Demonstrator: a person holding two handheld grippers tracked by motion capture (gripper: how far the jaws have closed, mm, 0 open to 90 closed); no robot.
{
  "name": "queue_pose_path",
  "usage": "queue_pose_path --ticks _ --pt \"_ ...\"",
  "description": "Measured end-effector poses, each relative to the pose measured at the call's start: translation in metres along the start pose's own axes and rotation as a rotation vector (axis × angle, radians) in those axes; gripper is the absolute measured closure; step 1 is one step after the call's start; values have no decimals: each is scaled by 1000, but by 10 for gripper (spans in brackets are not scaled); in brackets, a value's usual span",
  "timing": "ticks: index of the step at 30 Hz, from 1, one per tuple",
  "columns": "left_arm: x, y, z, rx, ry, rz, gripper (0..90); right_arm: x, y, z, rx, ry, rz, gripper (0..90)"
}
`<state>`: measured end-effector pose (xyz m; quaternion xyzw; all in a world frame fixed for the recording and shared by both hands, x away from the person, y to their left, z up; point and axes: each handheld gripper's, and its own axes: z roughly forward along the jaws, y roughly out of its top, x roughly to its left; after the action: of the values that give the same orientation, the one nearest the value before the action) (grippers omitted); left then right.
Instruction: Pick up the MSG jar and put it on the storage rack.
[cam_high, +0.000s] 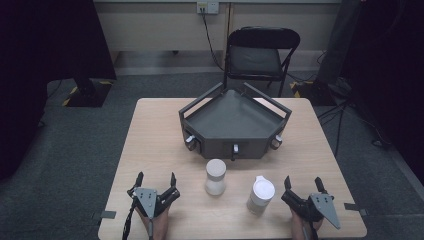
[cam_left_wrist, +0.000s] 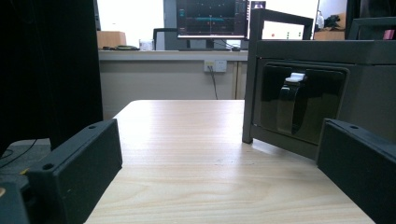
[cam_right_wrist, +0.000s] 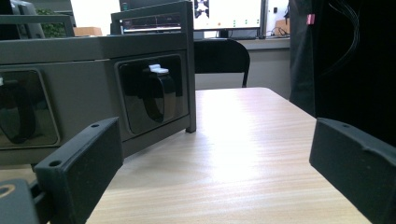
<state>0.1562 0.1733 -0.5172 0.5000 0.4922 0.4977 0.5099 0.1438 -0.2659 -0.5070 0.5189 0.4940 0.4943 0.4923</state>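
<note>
Two claws, left (cam_high: 156, 186) and right (cam_high: 302, 188), rest released at the desk's (cam_high: 160, 145) near edge, nothing begun; between them stand two white cups (cam_high: 215, 176), awaiting a likely first reach toward the grey tray (cam_high: 231, 116).

Dim up top in the high view, corners falling to black, a soft image. The table (cam_high: 160, 145) catches even overhead light. In both gripper views bright screens blow out behind, glare streaks the wood, near jaws blur.
</note>
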Motion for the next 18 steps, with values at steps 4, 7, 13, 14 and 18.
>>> queue_pose_path --ticks 4,7,13,14,18 --pt "0 0 0 0 0 1 0 1 -3 -1 -14 -3 -6 15" --pt "0 0 0 0 0 1 0 2 -5 -3 -29 -5 -12 15" --pt "0 0 0 0 0 0 0 6 -9 -4 -46 -15 -36 16" --pt "0 0 0 0 0 0 0 7 -9 -4 -48 -17 -39 15" --pt "0 0 0 0 0 -2 0 6 -9 -4 -47 -17 -38 15"
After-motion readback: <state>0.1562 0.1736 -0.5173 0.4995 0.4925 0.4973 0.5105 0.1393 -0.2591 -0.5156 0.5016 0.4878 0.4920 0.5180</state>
